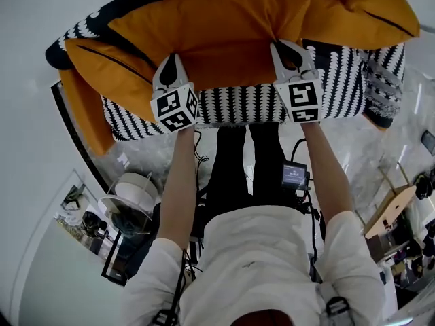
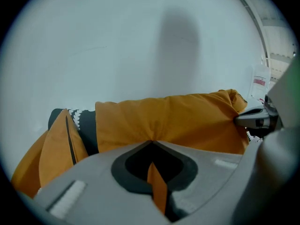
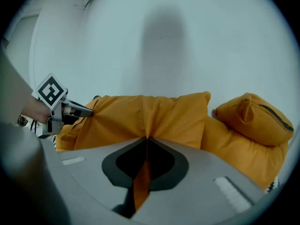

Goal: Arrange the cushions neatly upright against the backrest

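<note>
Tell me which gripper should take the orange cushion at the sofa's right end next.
Probably right: the right gripper sits beside the end cushion; the left gripper is farther off. Both clamp the middle cushion.

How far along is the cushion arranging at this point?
Done: nothing looks neatly placed yet. In hand: the left gripper and right gripper are both shut on the middle orange cushion's near edge, over the patterned sofa. Left: set it upright at the backrest, then straighten the slumped left cushion and the tilted right cushion.
</note>
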Demonstrator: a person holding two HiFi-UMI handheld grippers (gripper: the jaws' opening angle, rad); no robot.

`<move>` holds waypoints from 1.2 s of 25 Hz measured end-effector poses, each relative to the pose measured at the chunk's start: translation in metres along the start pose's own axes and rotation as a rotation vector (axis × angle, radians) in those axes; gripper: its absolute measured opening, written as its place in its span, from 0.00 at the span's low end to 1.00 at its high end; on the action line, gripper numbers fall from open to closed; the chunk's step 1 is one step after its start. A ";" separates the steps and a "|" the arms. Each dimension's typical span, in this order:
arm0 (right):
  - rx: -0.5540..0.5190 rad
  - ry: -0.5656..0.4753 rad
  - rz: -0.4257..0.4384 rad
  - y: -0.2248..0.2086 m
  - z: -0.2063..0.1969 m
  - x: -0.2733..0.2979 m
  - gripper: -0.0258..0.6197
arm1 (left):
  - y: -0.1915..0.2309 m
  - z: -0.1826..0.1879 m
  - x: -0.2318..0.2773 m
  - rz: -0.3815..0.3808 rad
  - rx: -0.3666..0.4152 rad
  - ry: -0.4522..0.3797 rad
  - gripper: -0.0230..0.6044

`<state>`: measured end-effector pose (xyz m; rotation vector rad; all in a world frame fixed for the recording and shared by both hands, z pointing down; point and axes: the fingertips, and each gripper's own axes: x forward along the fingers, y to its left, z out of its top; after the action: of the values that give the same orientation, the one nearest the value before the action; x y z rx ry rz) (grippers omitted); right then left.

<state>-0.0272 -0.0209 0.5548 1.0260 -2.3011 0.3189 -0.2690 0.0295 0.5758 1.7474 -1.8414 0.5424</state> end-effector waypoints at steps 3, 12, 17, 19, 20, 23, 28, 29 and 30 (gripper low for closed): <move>-0.008 -0.041 -0.001 -0.006 0.017 0.014 0.09 | 0.007 0.013 0.004 0.021 -0.005 -0.021 0.05; 0.052 -0.092 -0.011 -0.024 0.015 0.057 0.09 | 0.016 0.029 0.037 0.046 0.030 -0.069 0.05; 0.076 -0.059 0.023 -0.021 -0.014 0.072 0.09 | 0.020 0.014 0.063 0.050 0.062 -0.048 0.05; 0.063 -0.026 0.029 -0.017 -0.028 0.079 0.10 | 0.022 0.002 0.073 0.050 0.063 -0.023 0.05; 0.059 -0.011 0.031 -0.016 -0.035 0.082 0.10 | 0.023 -0.004 0.077 0.048 0.065 -0.011 0.05; 0.057 0.018 0.046 -0.011 -0.046 0.092 0.10 | 0.027 -0.015 0.085 0.045 0.071 0.002 0.05; 0.071 0.046 0.049 -0.011 -0.058 0.107 0.10 | 0.028 -0.013 0.089 0.046 0.095 -0.008 0.05; 0.071 0.053 0.050 -0.011 -0.061 0.109 0.10 | 0.028 -0.013 0.090 0.047 0.101 -0.007 0.05; 0.068 0.064 0.054 -0.011 -0.063 0.112 0.10 | 0.029 -0.013 0.092 0.048 0.105 -0.005 0.05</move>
<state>-0.0516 -0.0672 0.6729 0.9742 -2.2770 0.4483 -0.2975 -0.0312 0.6458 1.7768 -1.8933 0.6650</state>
